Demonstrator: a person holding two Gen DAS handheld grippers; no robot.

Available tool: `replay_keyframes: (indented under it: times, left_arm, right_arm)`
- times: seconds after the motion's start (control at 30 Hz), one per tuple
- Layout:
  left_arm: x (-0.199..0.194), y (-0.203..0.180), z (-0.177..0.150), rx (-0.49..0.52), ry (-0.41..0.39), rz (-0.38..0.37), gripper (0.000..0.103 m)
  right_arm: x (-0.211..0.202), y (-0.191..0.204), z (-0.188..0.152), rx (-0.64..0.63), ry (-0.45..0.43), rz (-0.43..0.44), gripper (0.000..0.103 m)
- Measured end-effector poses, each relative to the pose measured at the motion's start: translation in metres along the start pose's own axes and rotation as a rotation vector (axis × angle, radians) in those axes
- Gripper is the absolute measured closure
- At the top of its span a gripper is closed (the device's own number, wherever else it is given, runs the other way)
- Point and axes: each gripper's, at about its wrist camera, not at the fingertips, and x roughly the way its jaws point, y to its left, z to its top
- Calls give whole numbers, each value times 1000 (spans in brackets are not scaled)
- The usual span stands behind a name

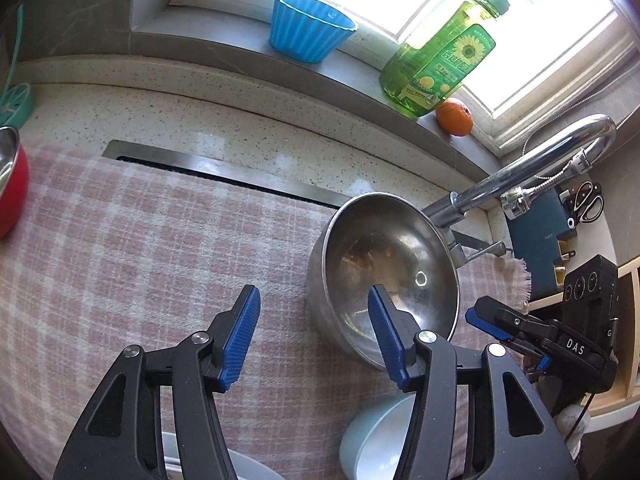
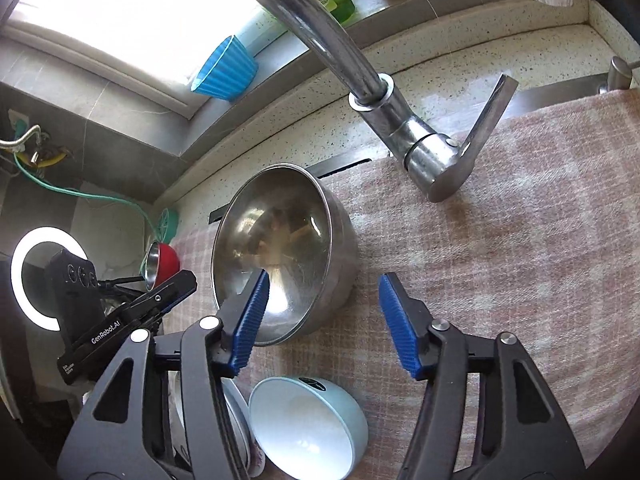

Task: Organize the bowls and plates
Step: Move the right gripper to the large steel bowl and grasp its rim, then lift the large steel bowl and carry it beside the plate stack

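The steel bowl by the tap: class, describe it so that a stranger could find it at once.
Start at the chrome tap rising over the pink checked cloth. On that cloth, just beside the tap's base, sits the steel bowl. It is bare shiny metal and the largest bowl, unlike the pale blue bowl and the red-sided bowl.

Red bowl (image 1: 10, 184) and pale blue bowl (image 1: 372, 444) cut off at frame edges.

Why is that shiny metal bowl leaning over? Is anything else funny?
The steel bowl on the checked cloth sits tipped, its mouth facing sideways rather than up. The pale blue bowl nearer the camera leans the same way. Nothing looks spilled or broken.
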Motion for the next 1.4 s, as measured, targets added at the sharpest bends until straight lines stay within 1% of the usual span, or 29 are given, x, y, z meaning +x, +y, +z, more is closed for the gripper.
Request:
replay_keyframes:
  times: [0.13, 0.17, 0.2, 0.23, 0.3, 0.33, 0.37, 0.4, 0.47, 0.6, 0.77, 1.03, 1.23, 1.4]
  left_arm:
    - [9, 1, 3, -8, 17, -2, 54]
    - [12, 1, 4, -7, 20, 2, 56]
    - [14, 1, 6, -4, 22, 6, 60]
    - [17, 1, 6, 0, 28, 8, 61]
    - [22, 2, 8, 3, 40, 8, 71]
    - [25, 3, 8, 3, 46, 7, 74]
    - [26, 3, 8, 4, 50, 5, 79]
    - [28, 4, 9, 8, 53, 4, 81]
    - [29, 4, 9, 13, 55, -3, 83]
    - [30, 2, 9, 28, 52, -22, 92]
    - [28, -1, 8, 54, 45, -10, 92]
    - [12, 4, 8, 56, 23, -21, 92]
    - [-16, 15, 6, 56, -12, -30, 92]
    - [-42, 31, 0, 43, -45, -31, 92]
  right_arm:
    - [9, -3, 5, 15, 4, -4, 50]
    - [11, -2, 6, 9, 6, -9, 54]
    - [14, 0, 6, 3, 8, -16, 57]
    - [15, 1, 7, -3, 13, -21, 59]
    - [20, 3, 9, -12, 16, -33, 61]
    - [22, 2, 8, -12, 16, -36, 64]
    - [24, 3, 8, -13, 20, -41, 70]
    - [26, 3, 9, -15, 27, -47, 73]
    - [31, 5, 9, -21, 35, -62, 84]
    - [32, 9, 10, -33, 27, -85, 85]
    - [33, 16, 8, -53, 16, -125, 86]
    - [29, 28, 1, -59, 12, -112, 86]
    - [20, 54, -8, -91, 2, -91, 86]
    - [18, 86, -22, -144, 4, -81, 86]
